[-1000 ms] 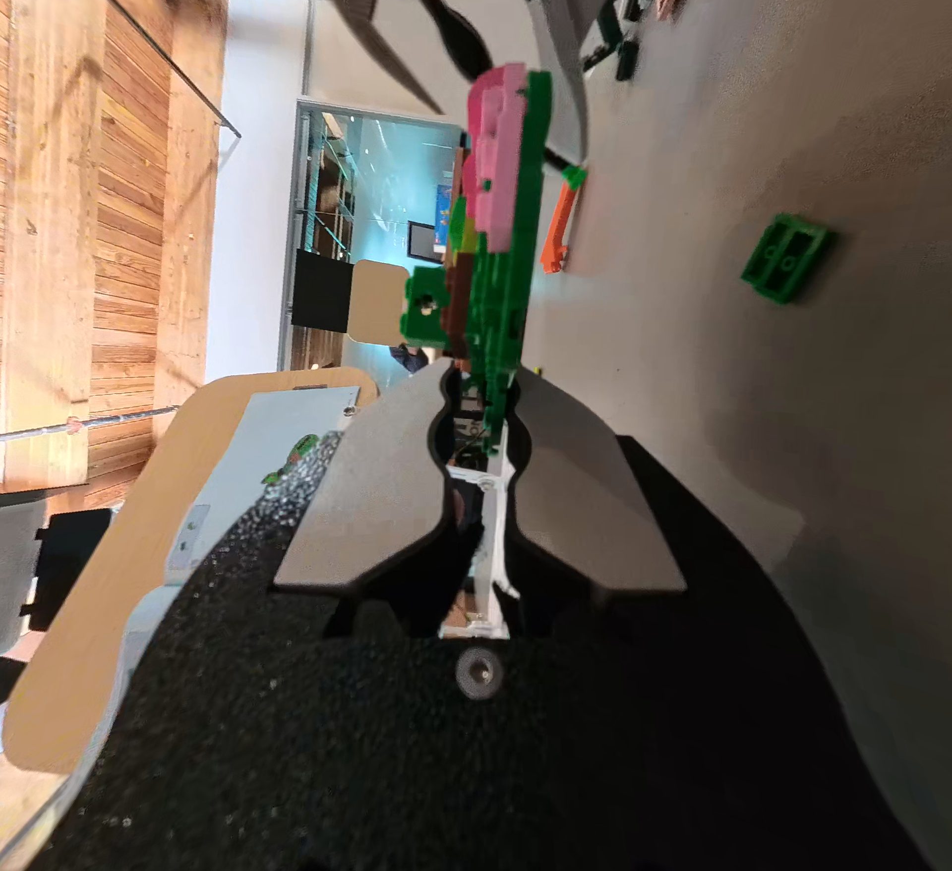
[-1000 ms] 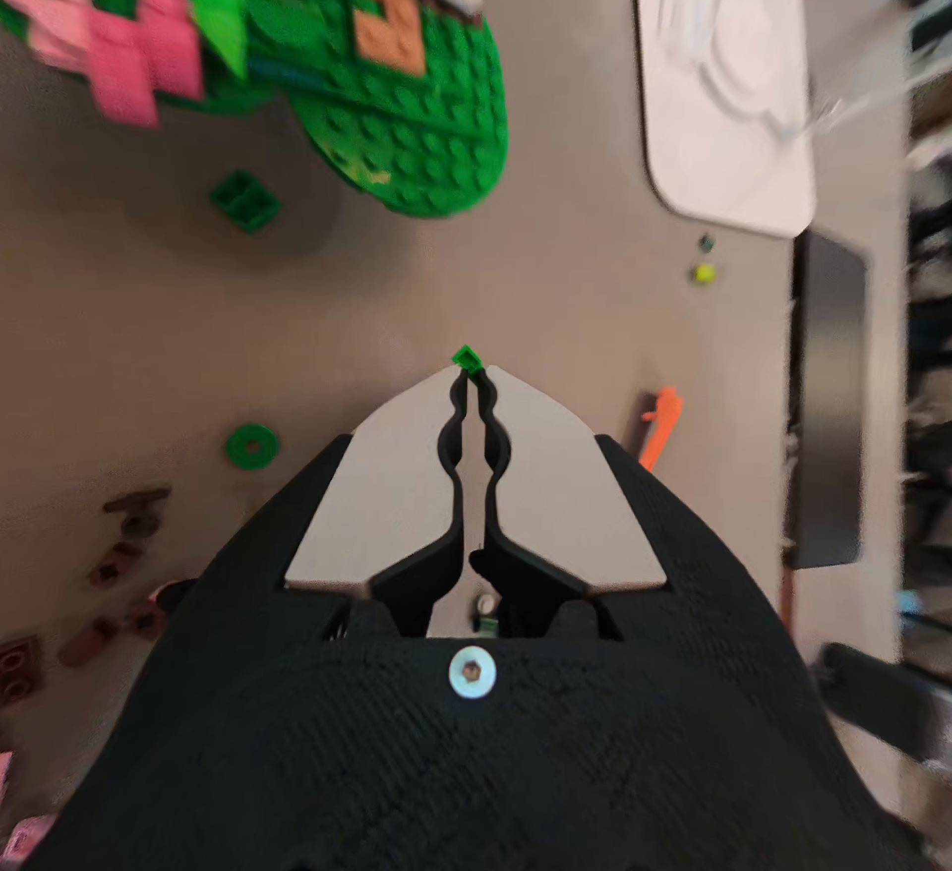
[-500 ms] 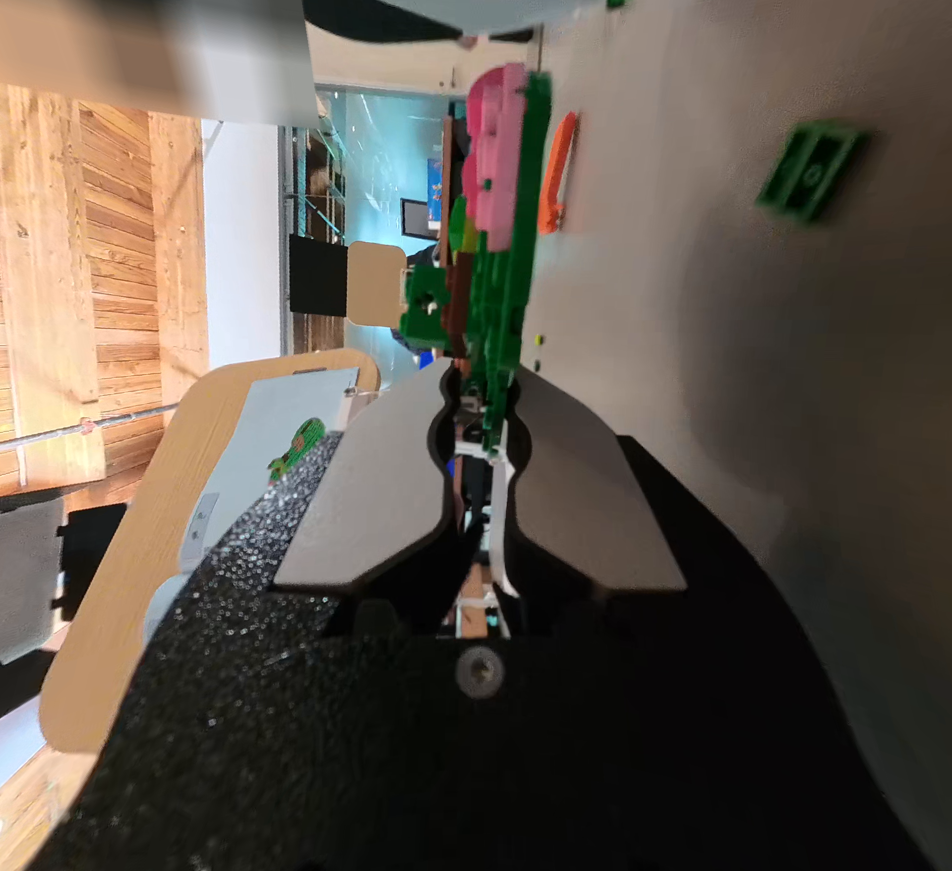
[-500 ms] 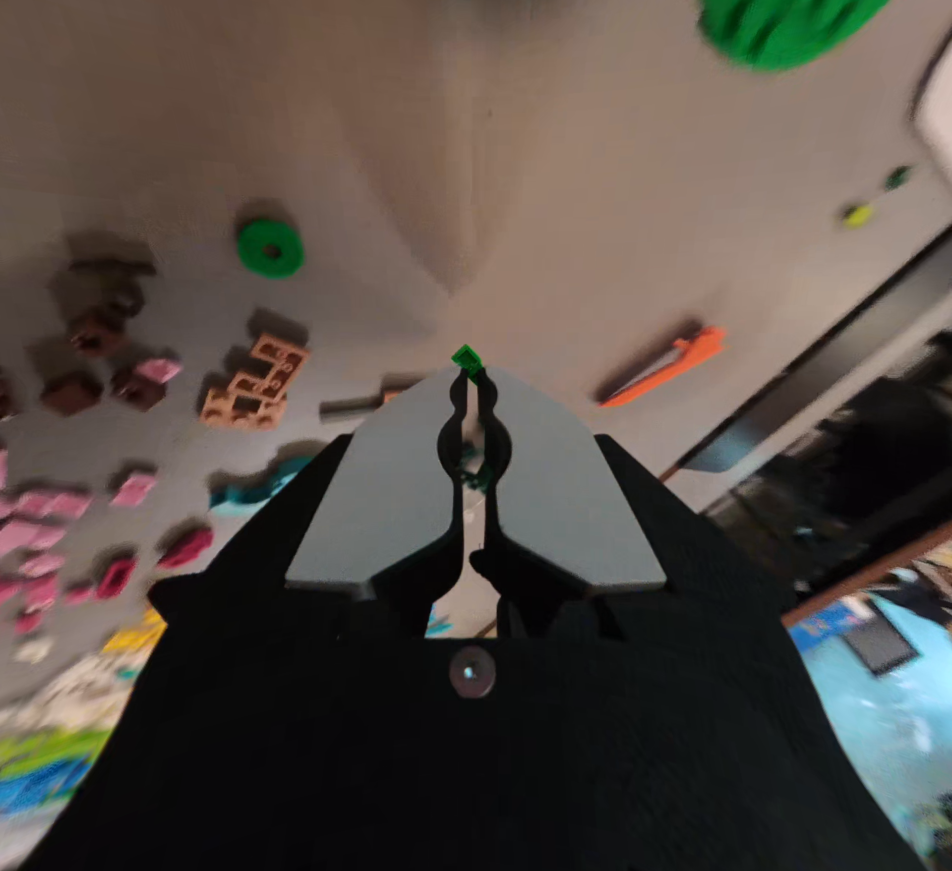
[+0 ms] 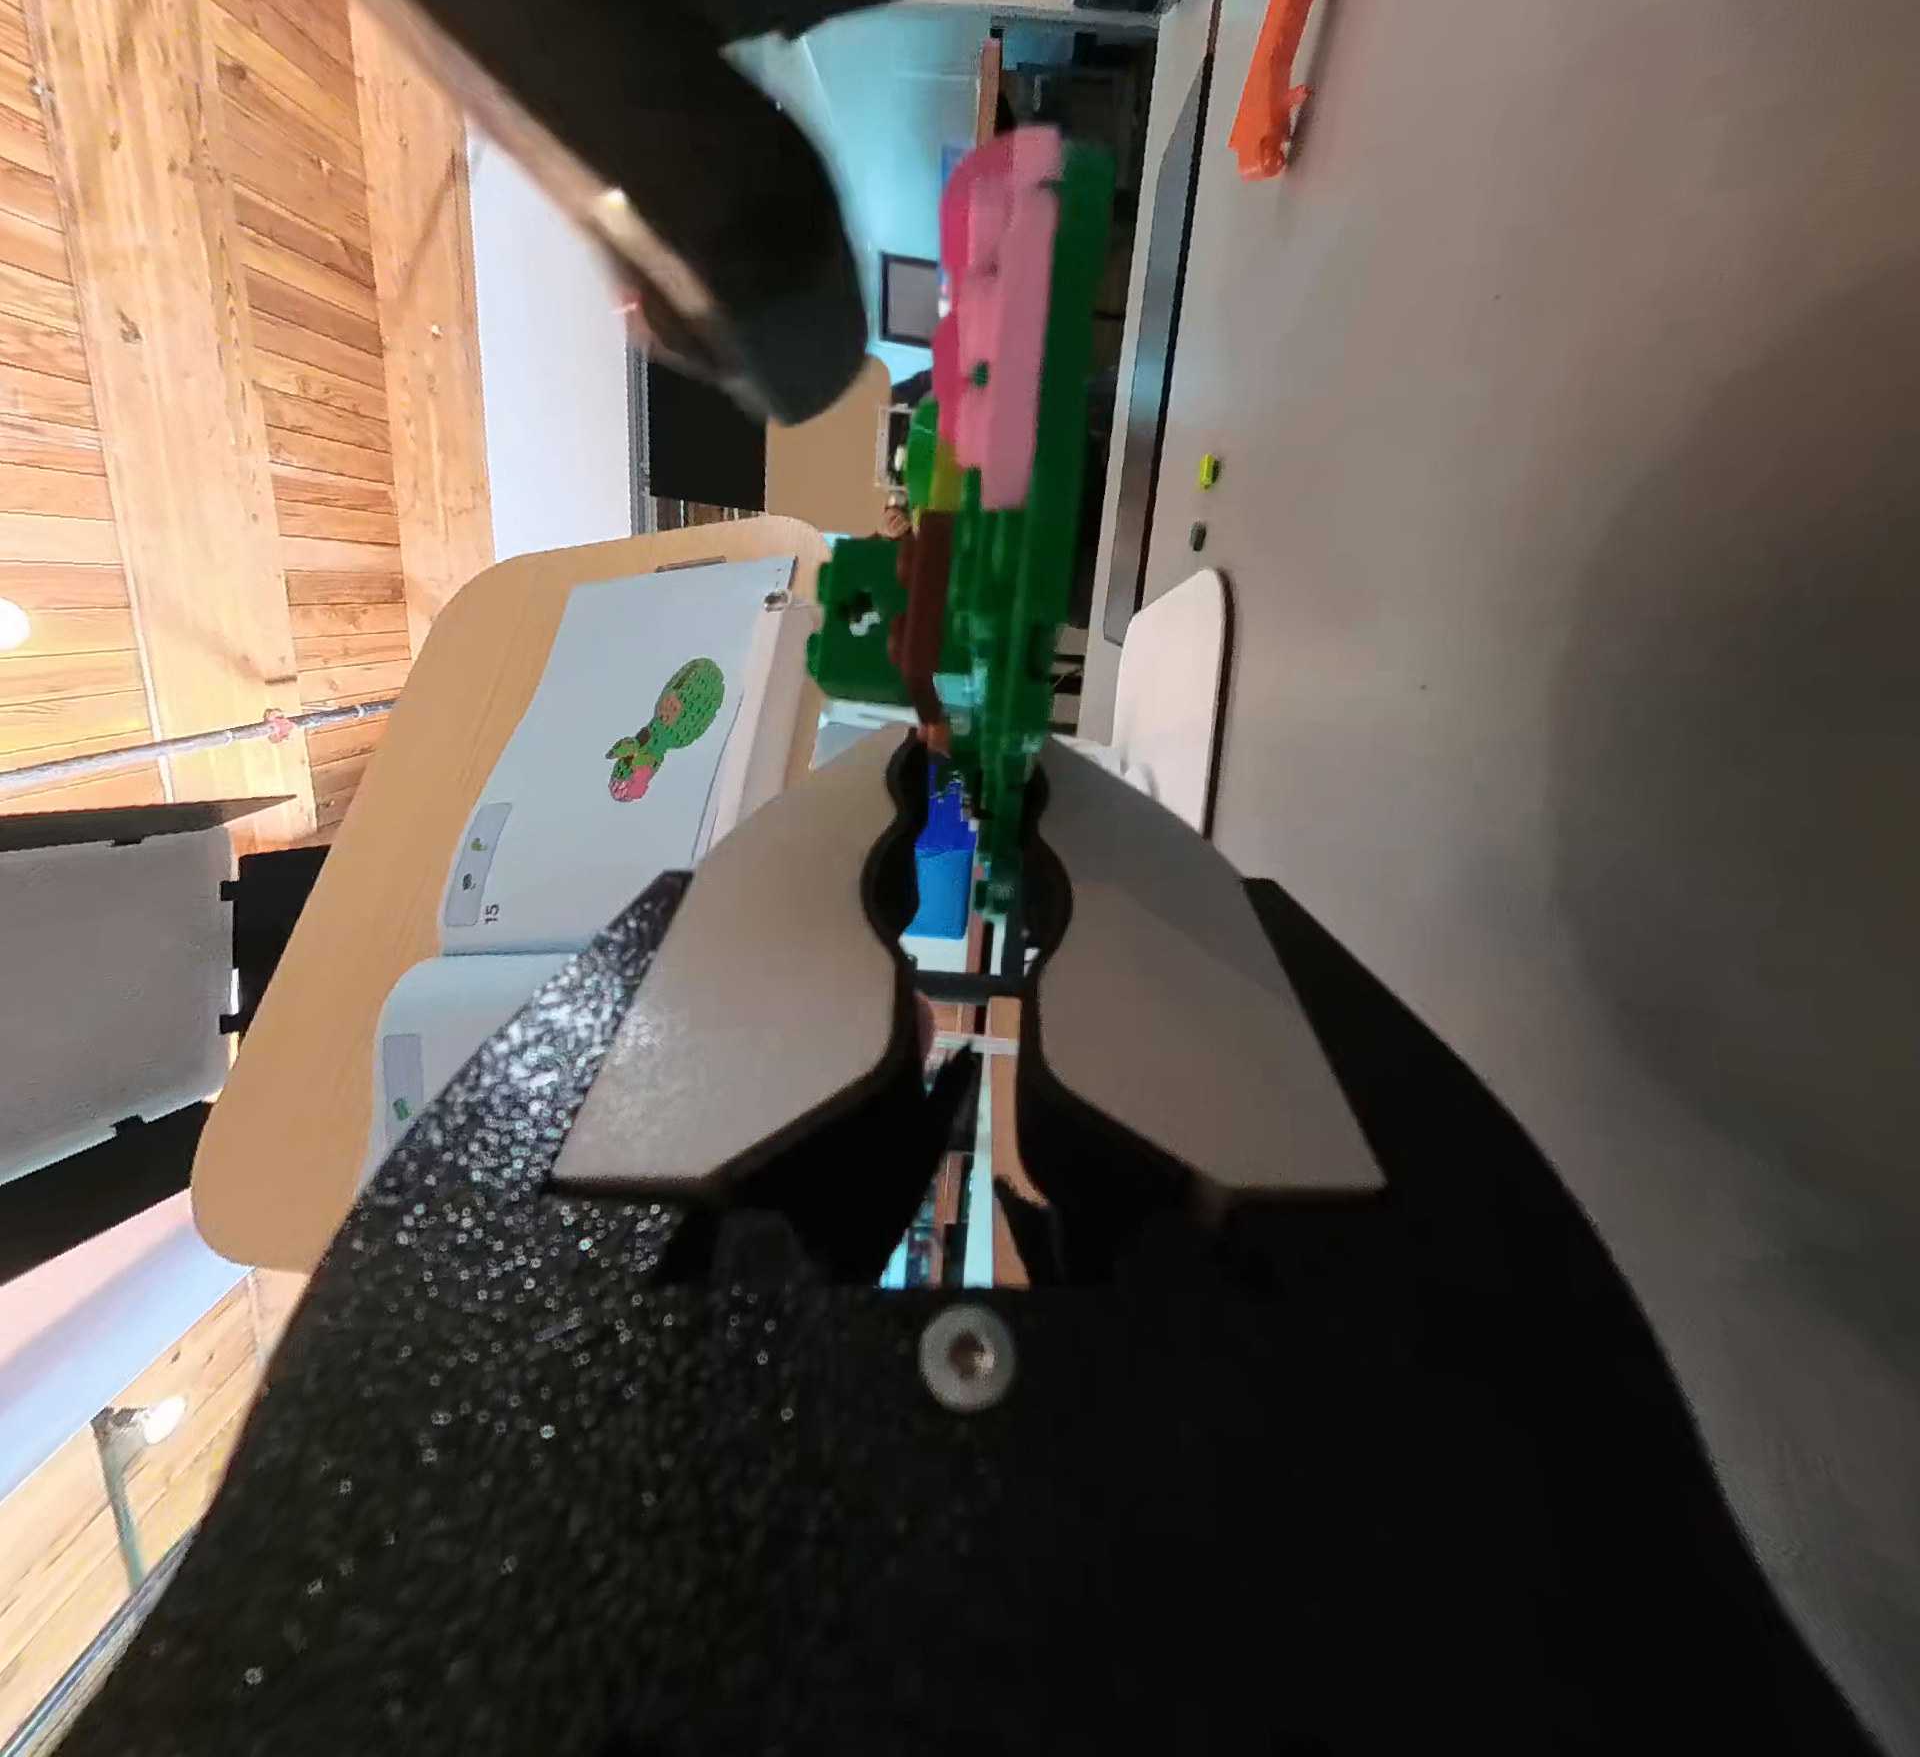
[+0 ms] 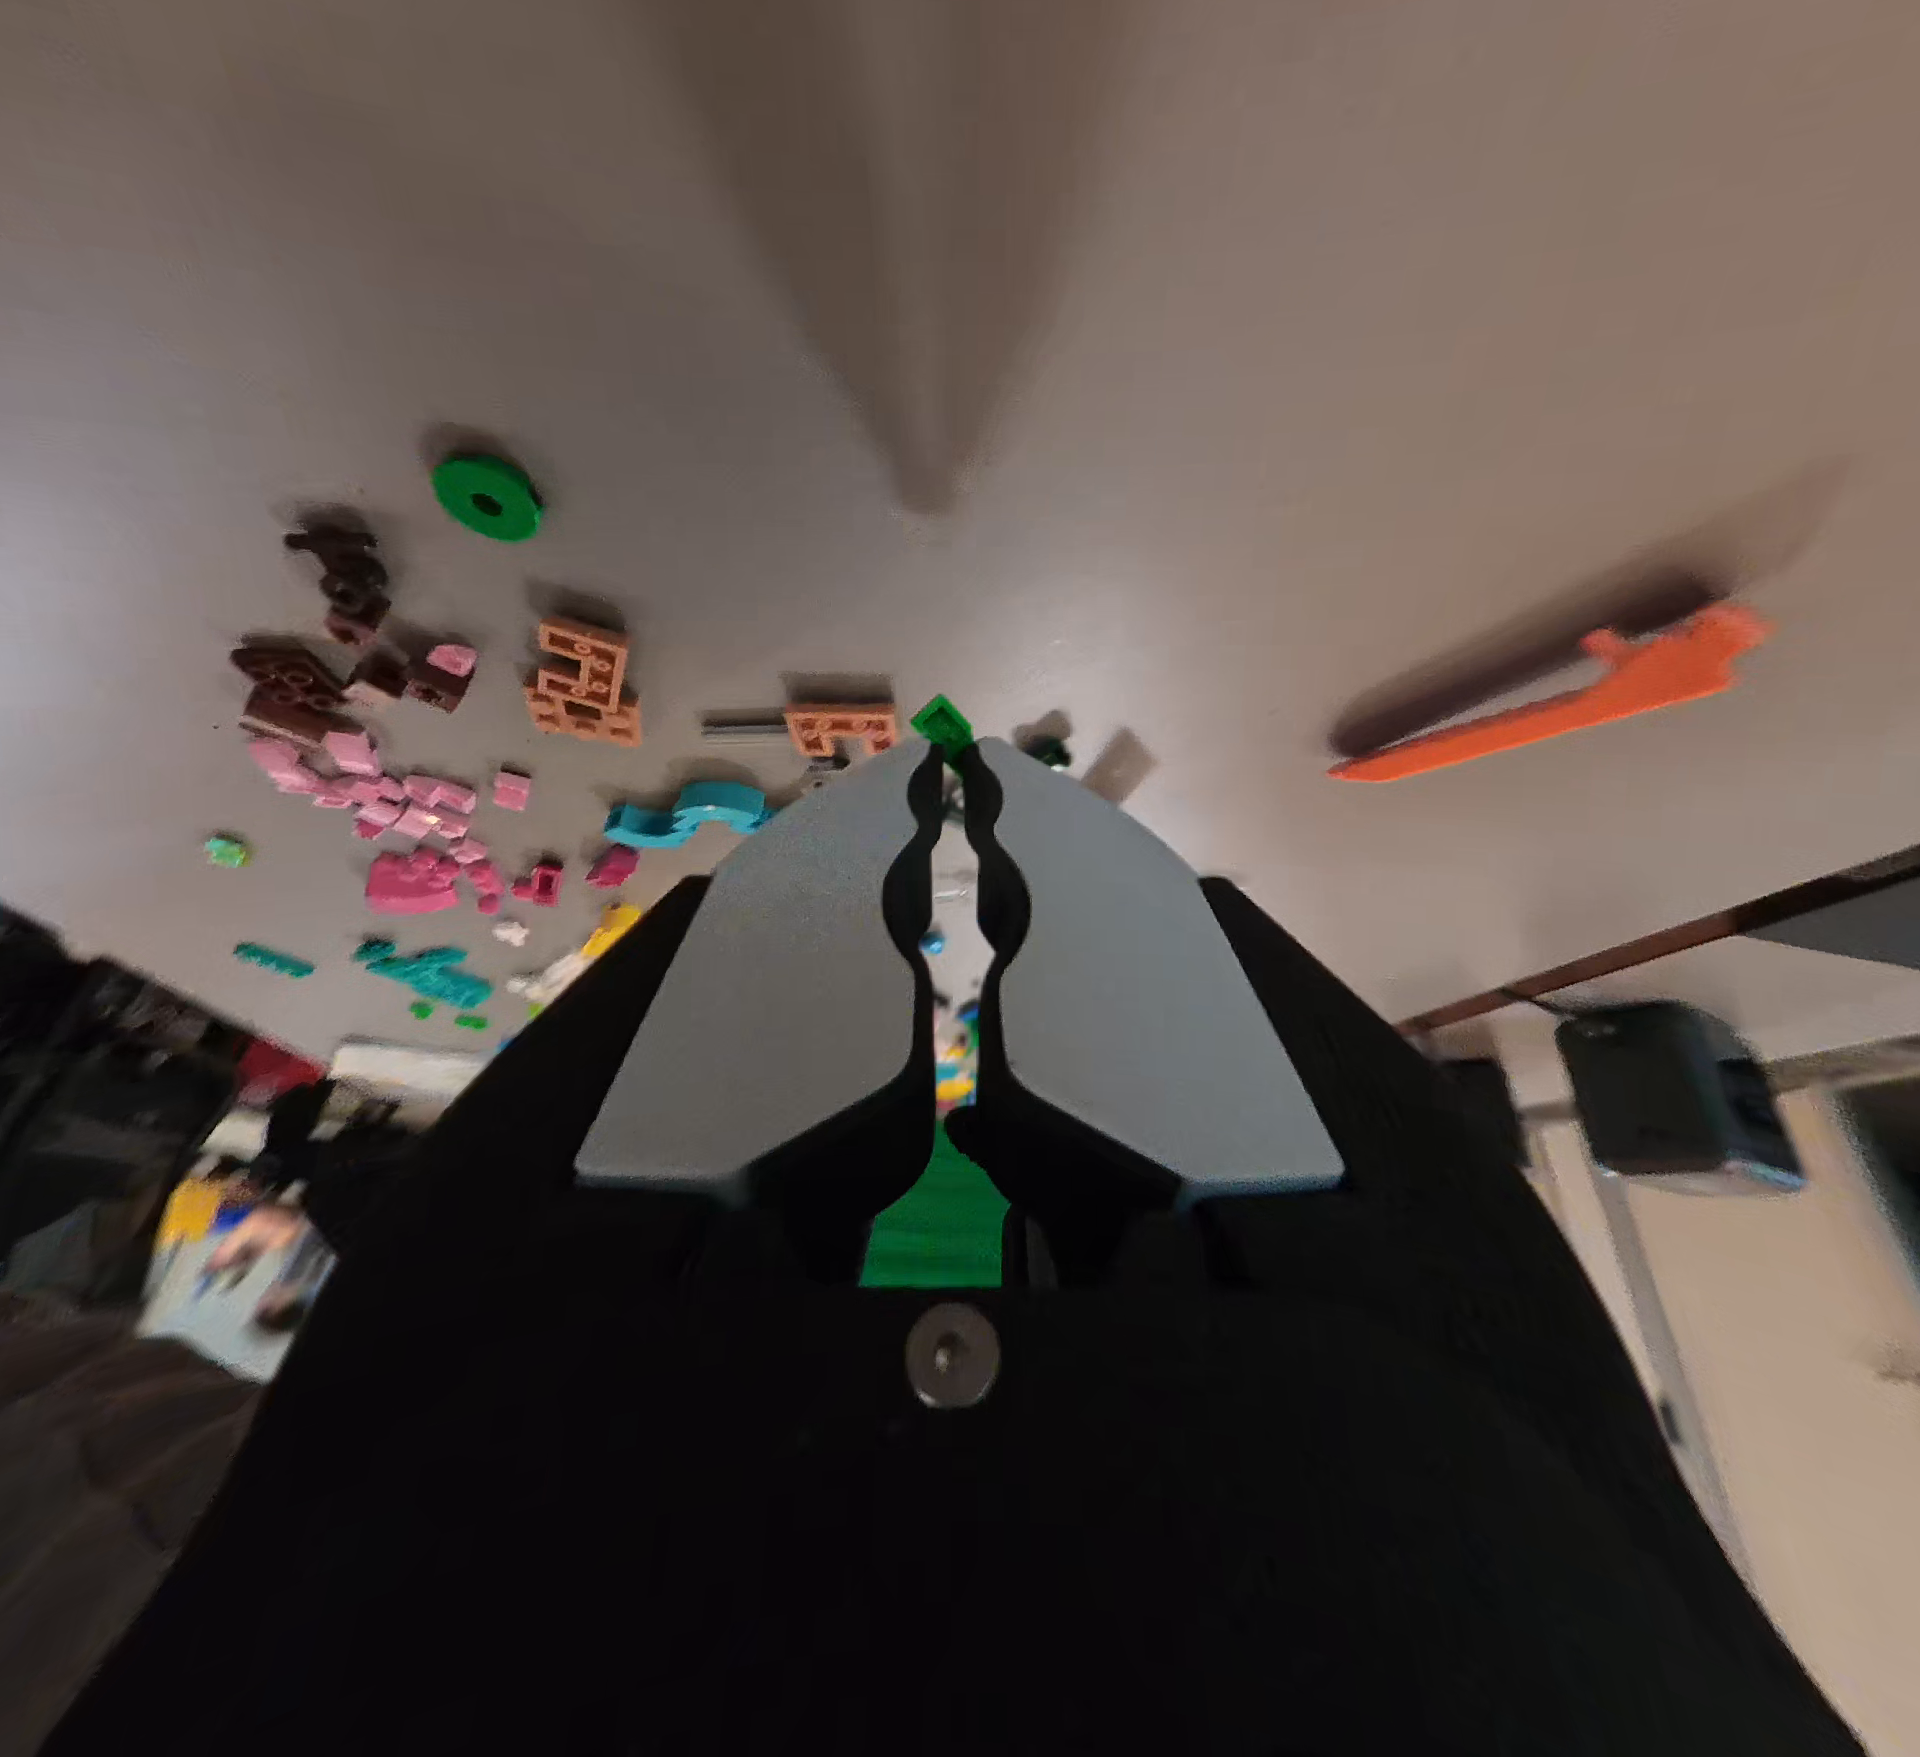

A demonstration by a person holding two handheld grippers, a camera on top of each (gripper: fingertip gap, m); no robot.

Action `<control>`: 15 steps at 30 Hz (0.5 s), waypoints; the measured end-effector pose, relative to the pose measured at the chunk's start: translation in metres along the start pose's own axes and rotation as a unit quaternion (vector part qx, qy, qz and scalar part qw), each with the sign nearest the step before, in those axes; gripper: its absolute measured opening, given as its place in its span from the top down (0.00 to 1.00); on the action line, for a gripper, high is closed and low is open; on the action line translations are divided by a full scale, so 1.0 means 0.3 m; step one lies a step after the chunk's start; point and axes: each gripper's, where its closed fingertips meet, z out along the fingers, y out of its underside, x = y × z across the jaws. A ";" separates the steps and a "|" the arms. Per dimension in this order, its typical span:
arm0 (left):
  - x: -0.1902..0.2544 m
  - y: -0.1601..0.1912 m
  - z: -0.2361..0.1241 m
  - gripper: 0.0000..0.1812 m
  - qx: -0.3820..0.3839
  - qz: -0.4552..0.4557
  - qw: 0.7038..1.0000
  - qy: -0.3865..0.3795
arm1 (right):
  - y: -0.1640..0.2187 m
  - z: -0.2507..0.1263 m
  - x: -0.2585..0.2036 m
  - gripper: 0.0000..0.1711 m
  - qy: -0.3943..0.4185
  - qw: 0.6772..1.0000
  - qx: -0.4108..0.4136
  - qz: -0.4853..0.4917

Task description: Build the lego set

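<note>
my left tool (image 5: pixel 971 757) grips the green build (image 5: pixel 1013 585); right tool (image 6: pixel 951 743) pinches a tiny green piece (image 6: pixel 940 720) — i'd align studs squarely, then press gently.

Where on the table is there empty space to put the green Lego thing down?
Bare grey table stretches between the green ring and the orange tool. It is crowded nearer the left, where brown pieces, pink pieces and teal pieces lie scattered.

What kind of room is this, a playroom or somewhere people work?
Probably an office or workshop: a grey worktable strewn with loose pink toy bricks, an open building-instruction booklet on a pale wooden desk, and wood-panelled walls.
</note>
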 end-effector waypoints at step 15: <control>-0.015 -0.183 -0.052 0.92 0.125 -0.099 0.987 0.034 | -0.324 -0.598 -0.158 0.99 0.682 0.525 0.208 -0.465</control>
